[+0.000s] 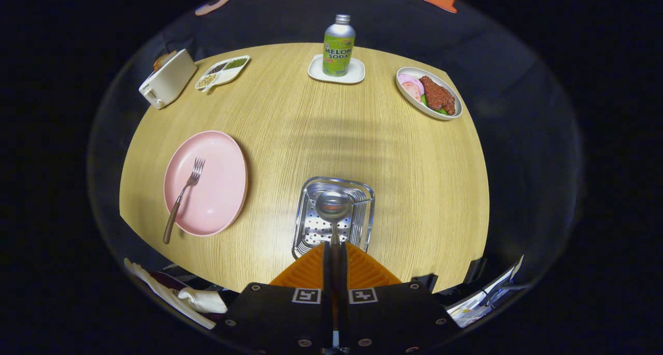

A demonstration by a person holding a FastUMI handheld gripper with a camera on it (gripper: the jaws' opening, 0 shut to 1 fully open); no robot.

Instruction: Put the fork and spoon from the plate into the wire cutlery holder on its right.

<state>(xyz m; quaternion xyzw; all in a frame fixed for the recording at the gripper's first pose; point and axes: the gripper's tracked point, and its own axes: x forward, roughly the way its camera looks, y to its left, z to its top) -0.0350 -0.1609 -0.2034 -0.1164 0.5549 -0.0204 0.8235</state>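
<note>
Both fingers of the gripper [335, 251] clamp the spoon [333, 210] above the wire cutlery holder [362, 189] just ahead, on a wooden table [311, 132] against dark booth walls.

Far beyond the fingers, a green soda bottle [339, 45] stands on a white coaster [336, 72]. A toaster [167, 79] and divided snack dish [222, 71] sit far left; a food plate [429, 93] far right.

I see the spoon [334, 210] pinched by its handle between my fingers, bowl over the shiny perforated cutlery holder [362, 217]. The wooden-handled fork [182, 198] lies diagonally on the pink plate [222, 189] (handle overhanging the rim).
</note>
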